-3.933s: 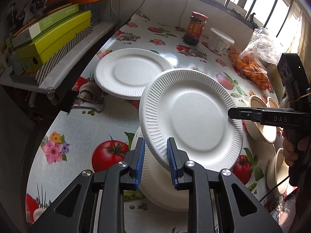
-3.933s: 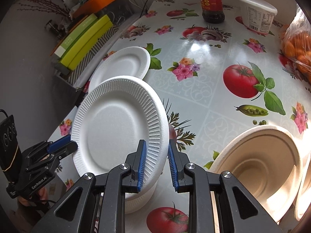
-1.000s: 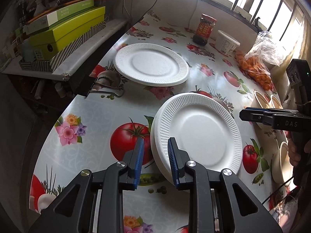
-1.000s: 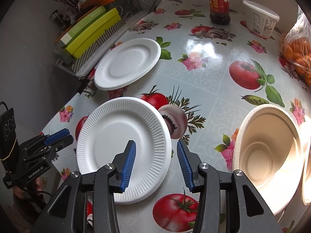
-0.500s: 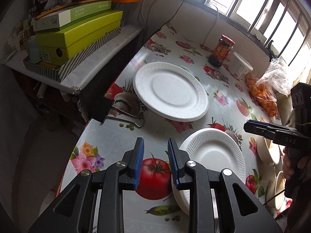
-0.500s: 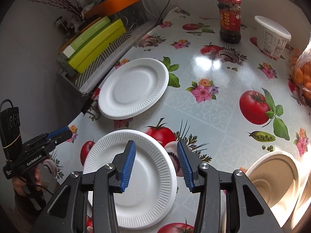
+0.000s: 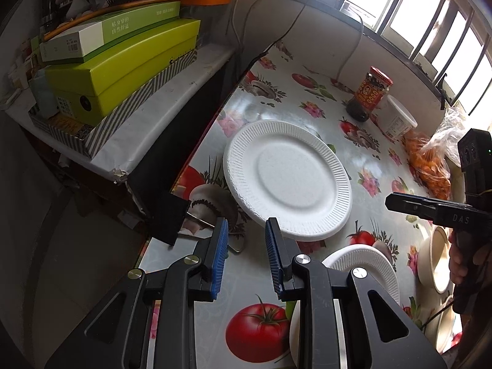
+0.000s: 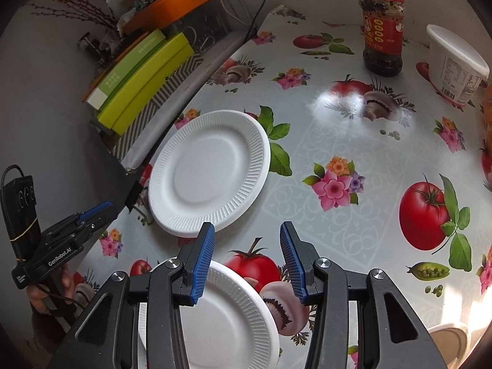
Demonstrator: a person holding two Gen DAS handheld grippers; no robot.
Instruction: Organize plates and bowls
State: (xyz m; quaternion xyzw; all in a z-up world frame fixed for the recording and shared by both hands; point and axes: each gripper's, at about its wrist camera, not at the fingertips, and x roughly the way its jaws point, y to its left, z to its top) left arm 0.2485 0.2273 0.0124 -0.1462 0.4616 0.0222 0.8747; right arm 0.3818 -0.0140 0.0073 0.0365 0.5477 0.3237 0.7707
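White plate point(image 7: 287, 180) beyond empty parted jaws

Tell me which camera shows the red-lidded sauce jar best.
The right wrist view: the sauce jar stands large and unobstructed at the top, lid, label and dark contents clear. In the left wrist view the same jar is small and far off by the window, its label barely legible.

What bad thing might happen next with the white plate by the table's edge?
The lone plate lies close to the table edge beside the shelf; a sideways nudge might slide it off. It looks light, so a one-sided pinch could tip it rather than lift it. The left tool and right tool, both empty with jaws apart, point at the same plate and might bump each other.
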